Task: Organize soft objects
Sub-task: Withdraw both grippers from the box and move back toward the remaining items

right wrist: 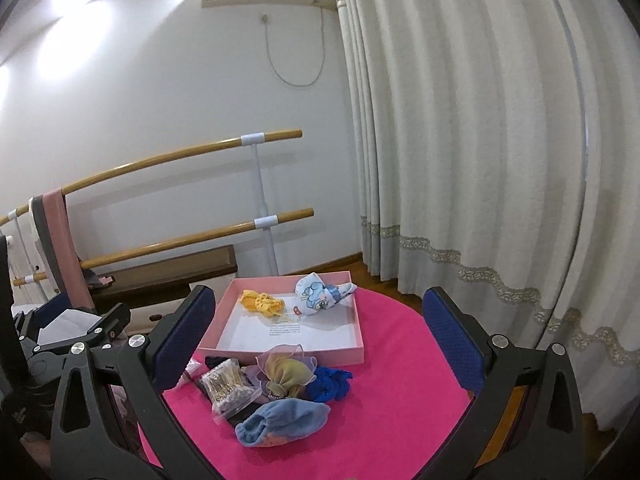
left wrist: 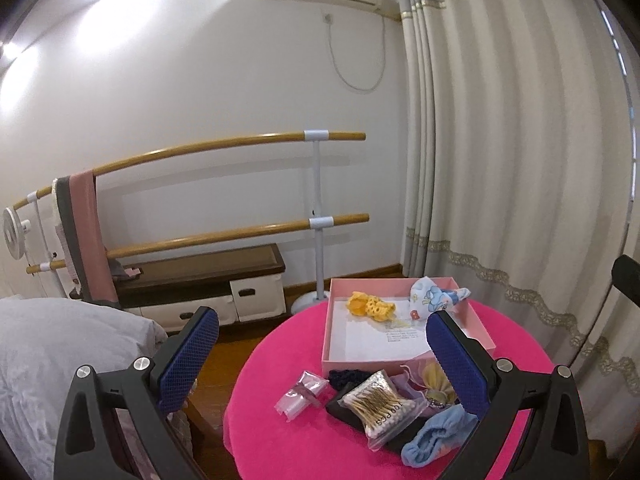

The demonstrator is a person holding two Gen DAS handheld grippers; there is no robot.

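Observation:
A pink box [left wrist: 472, 326] [right wrist: 224, 300] on the round pink table [right wrist: 400, 400] holds a yellow crocheted piece [left wrist: 370, 305] [right wrist: 262, 301] and a blue cartoon-print cloth [left wrist: 438, 294] [right wrist: 322, 292]. In front of the box lies a pile: a light blue fuzzy piece [left wrist: 434, 438] [right wrist: 280, 426], a sheer purple-yellow scrunchie [right wrist: 286, 372] [left wrist: 430, 384], a dark blue fabric [right wrist: 330, 384], a cotton swab bag [left wrist: 380, 406] [right wrist: 228, 390] and a small clear packet [left wrist: 302, 396]. My left gripper [left wrist: 324, 360] hovers open above the pile. My right gripper [right wrist: 316, 346] also stands open over it, empty.
A bed with grey cover [left wrist: 60, 344] lies left of the table. A wooden ballet barre [left wrist: 224, 144] with hanging cloths and a low bench [left wrist: 200, 272] stand by the wall. Curtains [left wrist: 520, 160] hang to the right. The left gripper's body [right wrist: 60, 332] shows at the right wrist view's left.

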